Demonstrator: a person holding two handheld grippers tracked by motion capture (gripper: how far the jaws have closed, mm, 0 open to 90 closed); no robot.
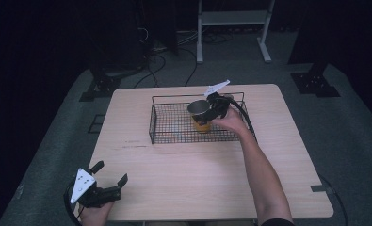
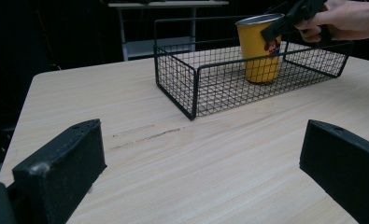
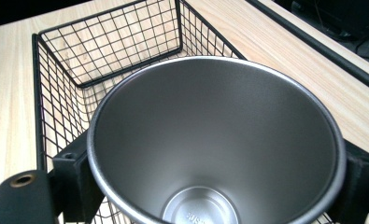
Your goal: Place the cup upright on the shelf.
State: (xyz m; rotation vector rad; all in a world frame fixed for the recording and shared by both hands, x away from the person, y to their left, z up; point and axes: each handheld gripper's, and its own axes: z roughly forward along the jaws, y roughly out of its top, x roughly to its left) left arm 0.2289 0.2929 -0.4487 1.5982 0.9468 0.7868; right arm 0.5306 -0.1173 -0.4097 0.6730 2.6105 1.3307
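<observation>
The yellow cup (image 2: 261, 49) stands upright inside the black wire basket (image 1: 174, 125), in the right half of it as the high view shows. Its outside is yellow with a small coloured picture on the side, and its inside is bare grey metal, with some stamped letters on the bottom that are too small to read. In the left gripper view its base seems to rest on the mesh floor of the basket, but I cannot tell this for sure.

The right tongs (image 1: 211, 109) are around the upper part of the cup. In the right gripper view one black jaw is at each side of the rim, and both seem to press against the wall of the cup, so these tongs are pinching the cup. The right hand (image 1: 230, 120) holds the gripper from the near right side, with the forearm reaching over the bench (image 1: 198, 179).

The basket is on the far middle part of the light wooden bench, with its long side across the person's view. Apart from the cup, the mesh floor looks bare.

The left tongs (image 1: 112, 173) are near the front left corner of the bench, well apart from the basket. Their two jaws are spread wide and nothing is between them. The left hand (image 1: 95, 214) holds this gripper at the bench edge.
</observation>
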